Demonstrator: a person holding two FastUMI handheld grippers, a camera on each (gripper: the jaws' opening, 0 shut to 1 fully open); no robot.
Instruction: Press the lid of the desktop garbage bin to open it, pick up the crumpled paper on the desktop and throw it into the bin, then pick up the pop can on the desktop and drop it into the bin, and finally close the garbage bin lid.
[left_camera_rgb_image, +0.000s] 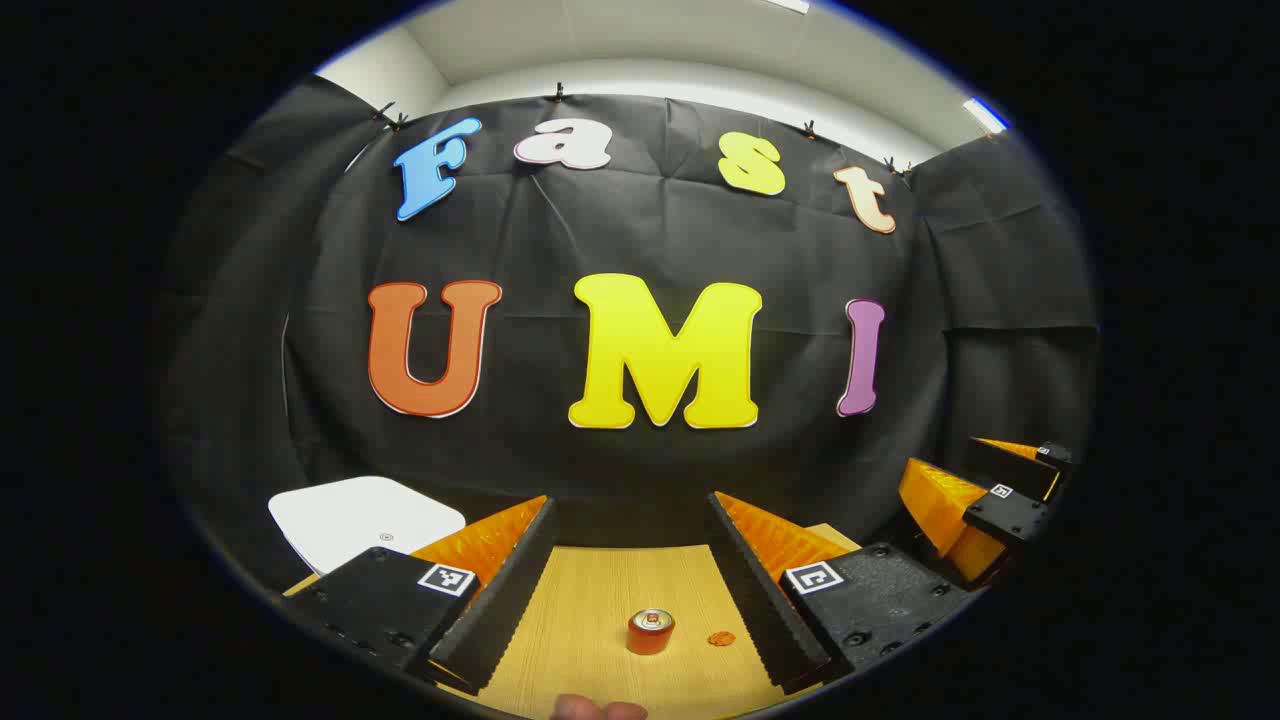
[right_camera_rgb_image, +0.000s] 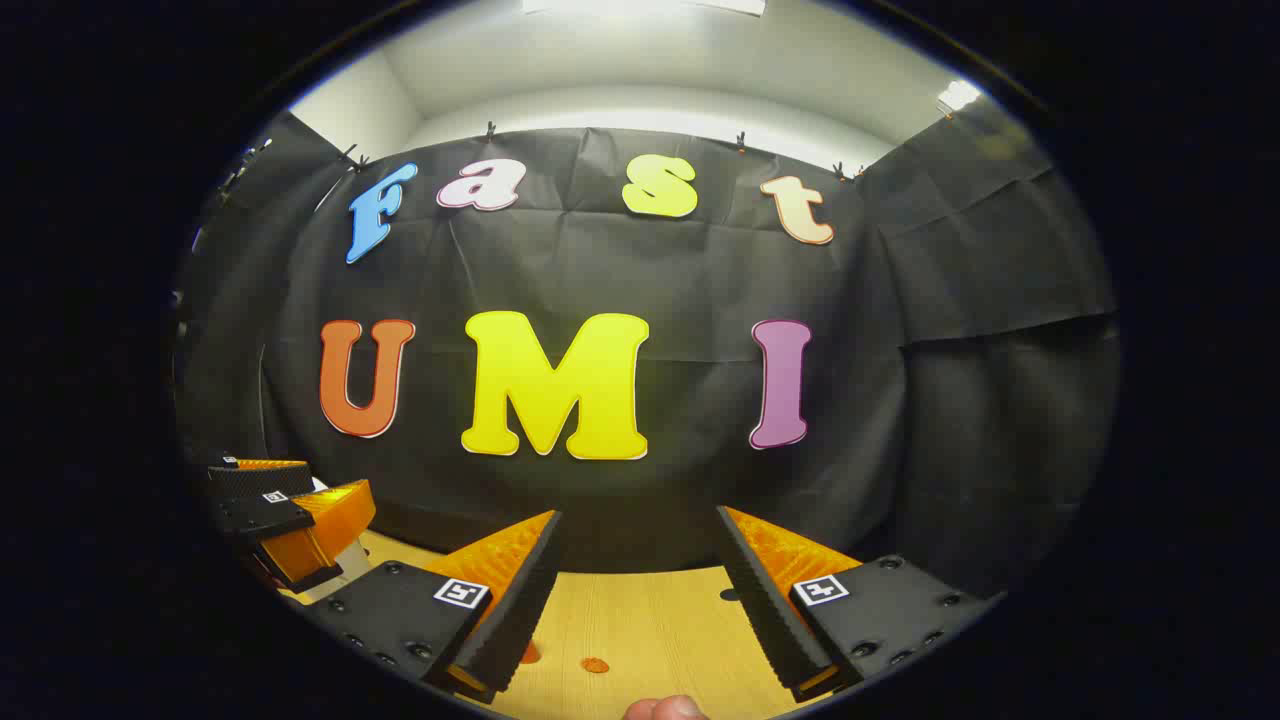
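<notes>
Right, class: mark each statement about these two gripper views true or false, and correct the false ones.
1. The pop can stands upright on the wooden table. True.
2. The left gripper is shut on the pop can. False: its fingers are spread, and the can sits farther off between them, untouched.
3. The bin has a white lid. True.
4. The right gripper is closed. False: its fingers stand apart, holding nothing.

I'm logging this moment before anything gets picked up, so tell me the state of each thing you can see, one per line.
Left gripper: open, holding nothing.
Right gripper: open, holding nothing.
Pop can: upright on the table, not gripped.
Bin lid: white, looks closed.
Small orange piece: lying loose on the table beside the can.
</notes>
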